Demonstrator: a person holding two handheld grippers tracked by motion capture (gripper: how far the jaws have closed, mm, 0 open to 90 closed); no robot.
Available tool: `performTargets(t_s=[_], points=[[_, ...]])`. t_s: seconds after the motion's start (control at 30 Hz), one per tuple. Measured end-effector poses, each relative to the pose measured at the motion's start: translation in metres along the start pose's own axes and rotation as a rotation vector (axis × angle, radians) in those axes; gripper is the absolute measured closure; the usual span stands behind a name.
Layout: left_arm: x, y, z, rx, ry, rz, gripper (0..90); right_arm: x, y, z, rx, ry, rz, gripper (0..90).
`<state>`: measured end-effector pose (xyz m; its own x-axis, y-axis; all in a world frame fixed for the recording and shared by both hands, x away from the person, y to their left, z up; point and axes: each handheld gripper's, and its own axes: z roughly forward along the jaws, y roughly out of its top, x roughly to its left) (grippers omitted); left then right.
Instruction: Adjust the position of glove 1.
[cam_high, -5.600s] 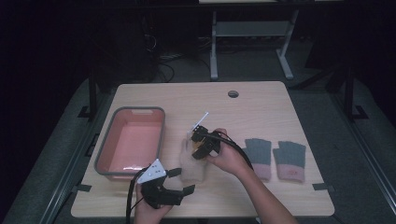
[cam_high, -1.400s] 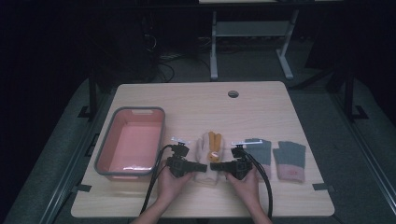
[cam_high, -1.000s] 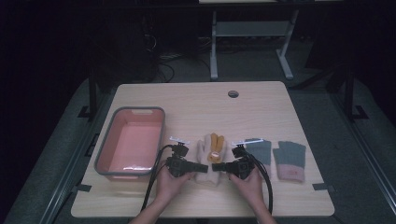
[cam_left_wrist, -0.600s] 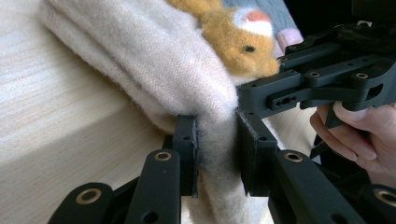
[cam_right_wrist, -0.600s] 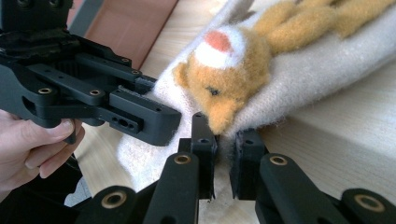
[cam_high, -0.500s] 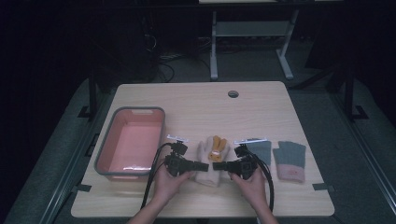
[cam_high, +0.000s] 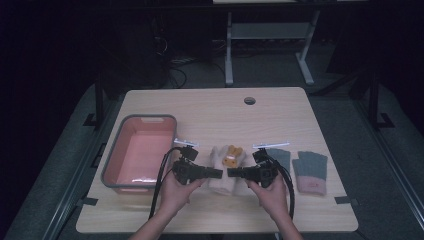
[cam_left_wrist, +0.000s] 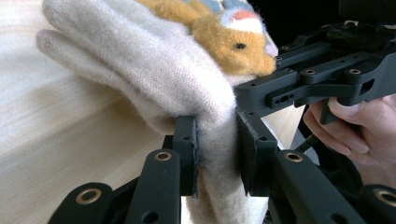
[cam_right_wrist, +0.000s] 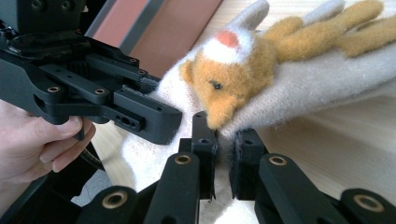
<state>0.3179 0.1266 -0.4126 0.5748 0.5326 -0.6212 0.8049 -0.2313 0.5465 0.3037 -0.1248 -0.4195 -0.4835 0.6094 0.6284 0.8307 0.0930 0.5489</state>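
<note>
a wooden table (cam_high: 210, 107) seen from above, with a person's two hands coming in from the near edge, each holding a black gripper. the left gripper (cam_high: 219, 174) and the right gripper (cam_high: 231, 173) point toward each other at the middle of the table's near half, tips nearly meeting over a cream mitten (cam_high: 223, 167) that has a small orange toy bunny (cam_high: 231, 156) on its top. in the left gripper view, the left gripper (cam_left_wrist: 217, 154) has its two black jaws closed tight on a fold of the mitten's (cam_left_wrist: 149, 70) cuff edge, the fabric pinched between the pads, with the bunny's (cam_left_wrist: 224, 28) face just above. in the right gripper view, the right gripper (cam_right_wrist: 223, 161) is likewise clamped on the cream wool right below the bunny's (cam_right_wrist: 247, 65) snout, jaws almost touching with a thin bit of fabric between. a pink tray (cam_high: 116, 165) with a grey rim sits just left of the left hand. a pair of grey gloves (cam_high: 310, 167) with pink cuffs lies flat to the right of the right hand.
</note>
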Motion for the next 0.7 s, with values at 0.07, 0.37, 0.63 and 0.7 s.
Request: performTargets(t_s=[0.07,0.37,0.63,0.7], points=[[-0.001,0.002,-0.004,-0.007,0.0,0.005,71.3,0.003,0.003,-0.001,0.002,0.001,-0.006,82.4],[-0.005,0.011,-0.024,-0.047,-0.009,0.019,71.3,0.017,0.021,-0.003,0.0,0.013,-0.035,82.4],[-0.007,0.019,-0.043,-0.077,0.003,0.038,71.4,0.03,0.039,-0.002,0.007,0.027,-0.059,82.4],[-0.006,0.02,-0.047,-0.083,-0.001,0.036,71.4,0.034,0.043,0.0,0.014,0.031,-0.064,82.4]])
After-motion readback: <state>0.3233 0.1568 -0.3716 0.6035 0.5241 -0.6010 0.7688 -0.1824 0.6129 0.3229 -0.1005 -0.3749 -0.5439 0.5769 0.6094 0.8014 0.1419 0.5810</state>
